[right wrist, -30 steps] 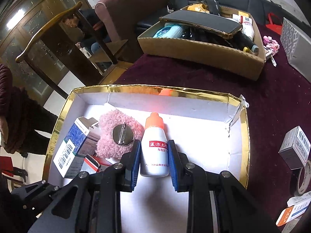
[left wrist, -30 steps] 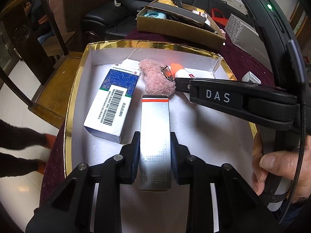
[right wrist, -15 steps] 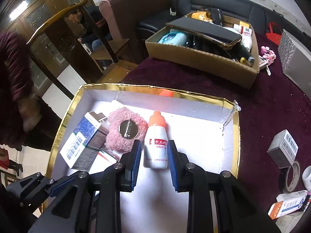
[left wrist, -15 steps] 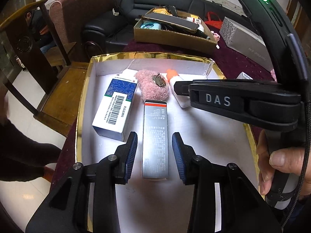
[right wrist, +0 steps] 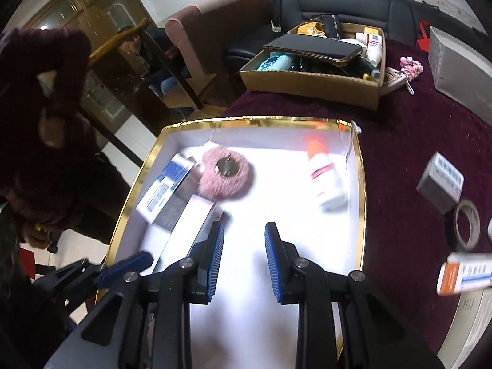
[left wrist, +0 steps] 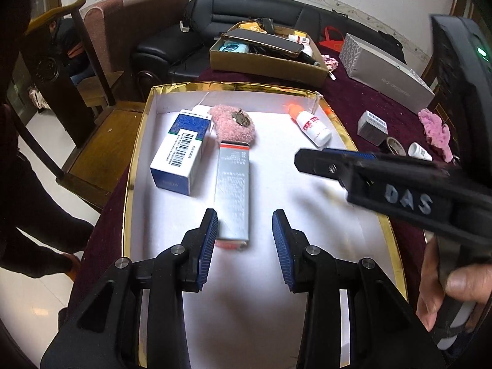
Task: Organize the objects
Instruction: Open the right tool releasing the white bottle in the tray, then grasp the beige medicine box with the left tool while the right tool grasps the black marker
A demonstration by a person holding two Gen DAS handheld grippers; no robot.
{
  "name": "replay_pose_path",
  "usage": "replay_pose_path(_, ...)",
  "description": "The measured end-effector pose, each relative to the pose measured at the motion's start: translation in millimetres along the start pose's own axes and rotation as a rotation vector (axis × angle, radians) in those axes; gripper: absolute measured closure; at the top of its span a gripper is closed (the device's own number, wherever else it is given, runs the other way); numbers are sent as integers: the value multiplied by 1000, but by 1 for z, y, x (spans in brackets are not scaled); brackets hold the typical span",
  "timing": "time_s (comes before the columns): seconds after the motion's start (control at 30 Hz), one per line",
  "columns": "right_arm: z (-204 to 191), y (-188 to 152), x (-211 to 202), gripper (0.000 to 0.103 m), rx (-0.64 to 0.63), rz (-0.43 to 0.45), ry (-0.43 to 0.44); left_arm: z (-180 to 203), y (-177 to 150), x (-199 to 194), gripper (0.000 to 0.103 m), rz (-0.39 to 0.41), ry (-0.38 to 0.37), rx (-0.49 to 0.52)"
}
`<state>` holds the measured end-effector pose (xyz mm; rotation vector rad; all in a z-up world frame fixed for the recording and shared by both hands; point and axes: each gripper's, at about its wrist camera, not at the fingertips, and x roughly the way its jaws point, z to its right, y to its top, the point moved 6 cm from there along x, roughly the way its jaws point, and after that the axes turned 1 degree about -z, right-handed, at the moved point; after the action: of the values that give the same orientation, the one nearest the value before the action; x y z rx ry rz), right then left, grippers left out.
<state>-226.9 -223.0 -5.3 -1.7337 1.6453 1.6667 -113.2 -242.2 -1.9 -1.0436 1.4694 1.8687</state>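
On the maroon-clothed table [left wrist: 381,104], a gold-rimmed white shallow box [left wrist: 135,160] is seen holding a blue-and-white carton [left wrist: 181,150], a silver rectangular carton [left wrist: 232,190], a pink fluffy pad [left wrist: 235,126] and a white orange-capped bottle [left wrist: 313,126]. The left gripper [left wrist: 245,243] is held wide open and empty beside the silver carton's near end; the right gripper [right wrist: 243,258] is likewise spread, holding nothing.

Both views look forward and down from behind a pair of blue-padded fingers into the same gold-rimmed tray [left wrist: 136,141] [right wrist: 135,181]. The left wrist view sits near the tray's near edge, facing the sofa [left wrist: 261,6], with the right gripper [left wrist: 319,160] crossing its right side. The right wrist view sits a little rightward, and shows the left gripper [right wrist: 123,266] low at its left.
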Motion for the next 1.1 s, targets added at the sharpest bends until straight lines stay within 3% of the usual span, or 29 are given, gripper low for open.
replay_pose_path(0.33, 9, -42, -43, 66, 1, 65, 41, 20, -10, -18, 66, 34, 25, 52)
replay_pose_path(0.63, 61, -65, -109, 66, 58, 161, 51, 62, -19, -38, 66, 39, 42, 155)
replay_pose_path(0.73, 91, -72, -136, 66, 82, 207, 32, 81, -23, -50, 66, 42, 57, 192)
replay_pose_path(0.87, 151, -81, -176, 59, 136, 298, -48, 120, -28, -70, 46, 42, 4, 223)
replay_pose_path(0.93, 185, -89, -189, 53, 186, 331, -102, 146, -29, -76, 44, 30, -36, 245)
replay_pose_path(1.0, 217, -101, -192, 53, 263, 344, -93, 170, -30, -74, 44, 14, -74, 265)
replay_pose_path(1.1, 248, -119, -185, 53, 346, 342, -29, 207, -29, -57, 44, -20, -69, 294)
